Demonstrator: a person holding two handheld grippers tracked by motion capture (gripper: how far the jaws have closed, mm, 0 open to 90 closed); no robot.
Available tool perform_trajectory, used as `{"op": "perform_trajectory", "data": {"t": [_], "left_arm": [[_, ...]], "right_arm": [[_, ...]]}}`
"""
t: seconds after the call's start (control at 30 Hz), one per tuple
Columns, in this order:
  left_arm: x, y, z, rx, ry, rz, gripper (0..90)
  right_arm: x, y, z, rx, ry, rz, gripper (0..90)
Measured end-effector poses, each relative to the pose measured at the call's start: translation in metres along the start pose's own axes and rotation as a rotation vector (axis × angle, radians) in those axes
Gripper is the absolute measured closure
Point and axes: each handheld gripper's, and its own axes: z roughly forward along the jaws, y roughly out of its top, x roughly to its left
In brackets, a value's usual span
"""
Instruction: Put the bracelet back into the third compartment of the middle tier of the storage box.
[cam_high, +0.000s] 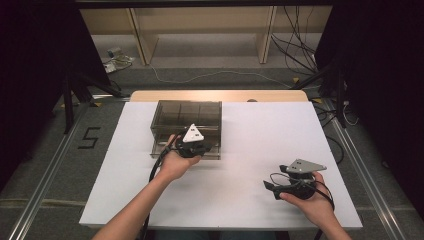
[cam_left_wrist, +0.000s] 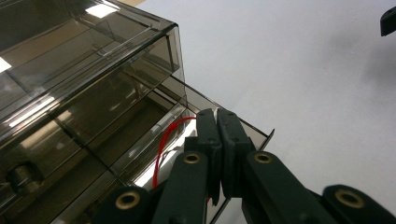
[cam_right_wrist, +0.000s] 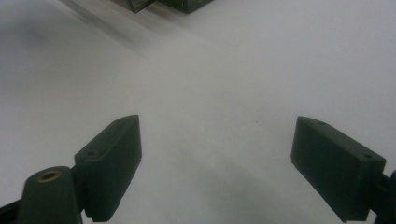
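The box (cam_high: 186, 125), a smoky clear-plastic case with drawers, sits on the white surface (cam_high: 250, 150) toward its far middle; the left claw (cam_high: 196, 149) is at the box's near front, and in the left gripper view its jaws are pressed together on the thin lip of a drawer (cam_left_wrist: 252, 133) that stands slightly out from the box at the bottom; a red loop (cam_left_wrist: 163, 144), perhaps a cord or band, shows just inside the drawer beside the jaws.

The step in hand looks like sliding that drawer, so the pull or push ought to run straight along the drawer's own line, level with the surface; any lift or twist would likely jam it in its runners or tip the light box; the grip sits near one corner of the lip, so a slow, even motion matters, since an off-centre pull tends to skew a drawer.

The right claw (cam_high: 280, 190) is held low over the bare surface at the near right, well apart from the box, jaws wide apart with nothing between them; it could brace the box's top or side if the box starts to slide along.
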Motion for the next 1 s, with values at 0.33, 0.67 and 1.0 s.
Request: {"op": "perform_trajectory", "data": {"t": [0.33,0.67,1.0], "left_arm": [[0.0004,-0.002,0.0022,0.008,0.001,0.001,88.2],[-0.0005,-0.0036,0.0047,0.013,0.001,-0.001,88.2],[-0.0017,-0.0042,0.0069,0.023,-0.004,0.003,88.1]], "right_arm": [[0.0001,0.0,-0.0001,0.001,0.002,0.0,16.8],[0.0004,0.0,-0.0002,0.003,0.005,0.0,16.8],[0.0002,-0.0001,-0.0003,0.002,0.005,0.0,16.8]]}}
